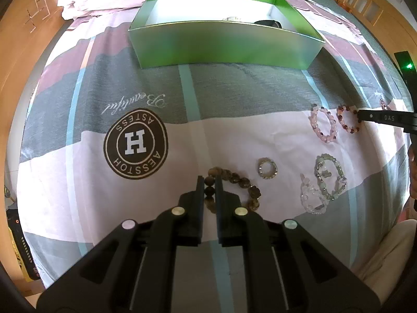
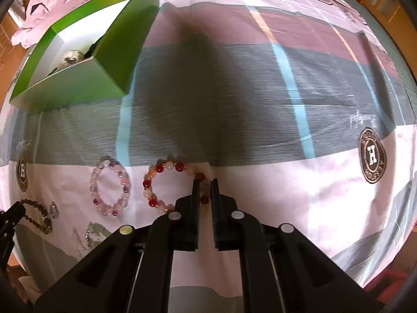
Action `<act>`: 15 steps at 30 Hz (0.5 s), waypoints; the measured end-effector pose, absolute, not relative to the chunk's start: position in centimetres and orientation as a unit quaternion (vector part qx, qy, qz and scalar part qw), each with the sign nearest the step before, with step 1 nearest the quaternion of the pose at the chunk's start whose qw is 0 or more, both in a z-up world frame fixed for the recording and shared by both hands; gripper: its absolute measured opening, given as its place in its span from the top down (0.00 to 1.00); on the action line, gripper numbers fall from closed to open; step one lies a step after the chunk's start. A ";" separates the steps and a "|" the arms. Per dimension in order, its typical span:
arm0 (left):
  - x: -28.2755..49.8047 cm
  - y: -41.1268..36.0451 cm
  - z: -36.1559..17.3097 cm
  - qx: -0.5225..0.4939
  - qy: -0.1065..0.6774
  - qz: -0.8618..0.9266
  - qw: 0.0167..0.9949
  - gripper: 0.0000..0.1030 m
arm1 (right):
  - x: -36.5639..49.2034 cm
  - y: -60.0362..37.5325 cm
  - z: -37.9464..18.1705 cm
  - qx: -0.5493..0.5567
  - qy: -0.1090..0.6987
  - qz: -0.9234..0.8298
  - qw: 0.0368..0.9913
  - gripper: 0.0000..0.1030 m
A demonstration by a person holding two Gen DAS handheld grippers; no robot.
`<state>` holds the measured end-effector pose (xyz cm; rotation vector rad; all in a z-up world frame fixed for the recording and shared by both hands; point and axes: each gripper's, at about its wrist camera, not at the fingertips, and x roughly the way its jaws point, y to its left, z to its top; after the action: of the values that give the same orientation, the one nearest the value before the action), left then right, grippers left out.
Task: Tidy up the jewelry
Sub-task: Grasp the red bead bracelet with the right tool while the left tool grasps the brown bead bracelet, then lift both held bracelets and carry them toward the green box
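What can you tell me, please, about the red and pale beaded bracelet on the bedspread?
The red and pale bracelet is a closed ring of round, glossy beads, deep red ones alternating with whitish and peach ones, looking like polished stone or glass. It lies flat on the pale band of the bedspread, beside a pink and purple bracelet but apart from it. The right tool is shut on its beads at the ring's right edge.

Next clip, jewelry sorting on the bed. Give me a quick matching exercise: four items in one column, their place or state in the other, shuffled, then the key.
1. brown bead bracelet
2. red and white bead bracelet
3. pink and purple bead bracelet
4. green box

A. lies free on the bedspread, in no tool
B. gripped by the right tool
C. open, things already inside
D. gripped by the left tool

Pairs: 1-D, 2-B, 3-A, 4-C
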<state>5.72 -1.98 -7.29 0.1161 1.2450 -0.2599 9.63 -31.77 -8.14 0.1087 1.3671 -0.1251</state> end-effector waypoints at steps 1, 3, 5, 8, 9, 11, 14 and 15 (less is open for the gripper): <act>5.7 -2.1 -7.4 0.054 0.582 -0.121 0.802 0.93 | 9.7 -32.0 -8.0 0.036 0.629 -0.068 0.774 0.92; 5.7 -2.2 -7.5 0.057 0.584 -0.122 0.801 0.93 | 9.6 -32.5 -7.4 0.026 0.624 -0.076 0.778 0.92; 5.5 -2.4 -7.5 0.059 0.583 -0.124 0.801 0.93 | 9.5 -33.1 -7.1 0.041 0.624 -0.074 0.777 0.92; 5.4 -2.5 -7.4 0.058 0.581 -0.127 0.802 0.93 | 9.4 -32.6 -6.9 0.024 0.614 -0.062 0.787 0.92; 5.4 -2.5 -7.3 0.057 0.581 -0.127 0.802 0.93 | 9.4 -31.9 -6.4 0.008 0.605 -0.059 0.794 0.82; 5.4 -2.5 -7.4 0.059 0.581 -0.125 0.802 0.93 | 9.2 -30.6 -5.8 -0.020 0.588 -0.045 0.807 0.54; 5.4 -2.4 -7.5 0.057 0.583 -0.124 0.801 0.93 | 9.5 -29.7 -5.9 -0.033 0.585 -0.036 0.809 0.50; 5.4 -2.4 -7.6 0.056 0.584 -0.123 0.800 0.93 | 9.7 -29.7 -6.1 -0.029 0.590 -0.033 0.806 0.51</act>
<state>5.43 -2.38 -7.59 0.1193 1.2528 -0.2640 9.68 -29.74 -6.14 -0.0629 1.2621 -0.0704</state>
